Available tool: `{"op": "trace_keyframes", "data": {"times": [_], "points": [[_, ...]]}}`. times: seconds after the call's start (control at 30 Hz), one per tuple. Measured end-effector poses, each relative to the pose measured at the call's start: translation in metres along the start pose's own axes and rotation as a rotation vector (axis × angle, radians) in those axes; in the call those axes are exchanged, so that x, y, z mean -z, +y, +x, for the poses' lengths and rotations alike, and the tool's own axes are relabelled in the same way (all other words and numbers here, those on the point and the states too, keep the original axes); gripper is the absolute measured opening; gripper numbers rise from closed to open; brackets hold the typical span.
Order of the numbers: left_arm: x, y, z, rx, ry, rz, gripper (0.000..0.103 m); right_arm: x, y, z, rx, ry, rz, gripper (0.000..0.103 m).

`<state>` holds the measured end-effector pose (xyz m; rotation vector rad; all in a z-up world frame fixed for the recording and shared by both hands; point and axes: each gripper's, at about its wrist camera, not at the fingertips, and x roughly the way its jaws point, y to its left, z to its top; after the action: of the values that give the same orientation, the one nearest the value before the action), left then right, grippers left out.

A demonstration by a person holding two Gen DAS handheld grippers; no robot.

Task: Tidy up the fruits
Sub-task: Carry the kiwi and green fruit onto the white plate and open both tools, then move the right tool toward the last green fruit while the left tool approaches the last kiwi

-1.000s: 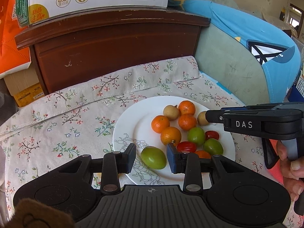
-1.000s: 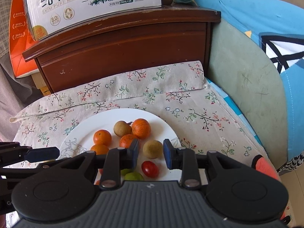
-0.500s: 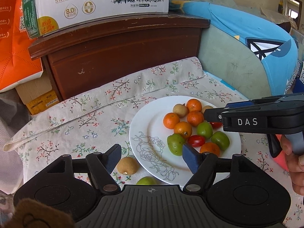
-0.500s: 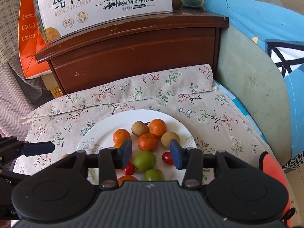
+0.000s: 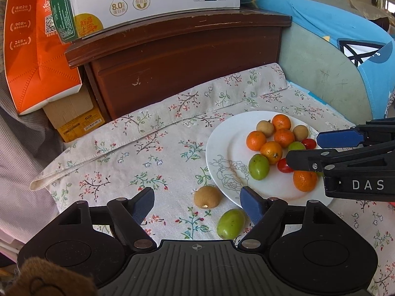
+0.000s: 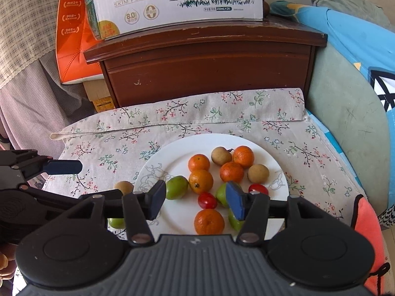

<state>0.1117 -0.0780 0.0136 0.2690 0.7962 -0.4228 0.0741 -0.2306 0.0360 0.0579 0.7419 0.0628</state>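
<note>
A white plate (image 5: 217, 148) on the floral cloth holds several oranges, a few brown longans, green fruits and red cherry tomatoes. A brown fruit (image 5: 207, 196) and a green fruit (image 5: 230, 224) lie on the cloth just off its near-left rim. My left gripper (image 5: 197, 198) hangs over these two, its jaws opening, touching nothing. My right gripper (image 6: 196, 198) hovers above the plate (image 6: 172, 148), jaws opening and empty. A red tomato (image 6: 207, 200) and an orange (image 6: 209, 221) lie below the gap. It enters the left wrist view from the right (image 5: 306, 149).
Behind the cloth stands a dark wooden cabinet (image 5: 187, 74) bearing a milk carton box (image 5: 148, 0). An orange box (image 5: 37, 49) and a cardboard box are at the left. A blue and green cushion (image 5: 333, 69) rises along the right. A red cloth edge (image 6: 367, 222) lies near right.
Both grippers opened and drew back. The left let go of a green fruit and the right a brown longan, both on the plate. The left gripper shifted left, off the plate's edge.
</note>
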Motion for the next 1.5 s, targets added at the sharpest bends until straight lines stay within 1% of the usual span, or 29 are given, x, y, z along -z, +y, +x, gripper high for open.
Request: {"op": "trace_keyframes", "data": {"times": [0.1, 0.27, 0.4, 0.6, 0.73, 0.8, 0.87, 0.97, 1.1, 1.27, 1.5], "points": [[0.003, 0.007, -0.002, -0.008, 0.007, 0.004, 0.079, 0.003, 0.007, 0.000, -0.014, 0.008, -0.011, 0.059], [0.006, 0.026, -0.005, -0.038, 0.014, -0.019, 0.082, 0.008, 0.017, -0.001, -0.026, 0.017, -0.020, 0.060], [0.006, 0.048, -0.006, -0.076, 0.015, -0.067, 0.082, 0.010, 0.023, -0.002, -0.044, 0.016, -0.025, 0.060], [0.008, 0.079, -0.007, -0.118, 0.030, -0.156, 0.083, 0.014, 0.039, 0.001, -0.102, 0.024, -0.063, 0.059], [0.010, 0.089, -0.007, -0.137, 0.040, -0.181, 0.083, 0.017, 0.054, 0.003, -0.141, 0.022, -0.109, 0.059], [0.011, 0.091, -0.007, -0.143, 0.044, -0.185, 0.083, 0.019, 0.062, 0.007, -0.151, 0.028, -0.137, 0.056], [0.011, 0.092, -0.007, -0.142, 0.047, -0.184, 0.083, 0.021, 0.069, 0.011, -0.157, 0.037, -0.168, 0.050], [0.011, 0.092, -0.007, -0.138, 0.050, -0.180, 0.083, 0.024, 0.078, 0.018, -0.169, 0.050, -0.205, 0.045], [0.011, 0.091, -0.005, -0.118, 0.056, -0.187, 0.083, 0.027, 0.082, 0.026, -0.151, 0.056, -0.238, 0.043], [0.011, 0.092, -0.002, -0.089, 0.062, -0.213, 0.083, 0.028, 0.082, 0.034, -0.139, 0.065, -0.250, 0.037], [0.014, 0.094, 0.002, -0.031, 0.052, -0.258, 0.083, 0.031, 0.087, 0.038, -0.136, 0.059, -0.287, 0.035]]}}
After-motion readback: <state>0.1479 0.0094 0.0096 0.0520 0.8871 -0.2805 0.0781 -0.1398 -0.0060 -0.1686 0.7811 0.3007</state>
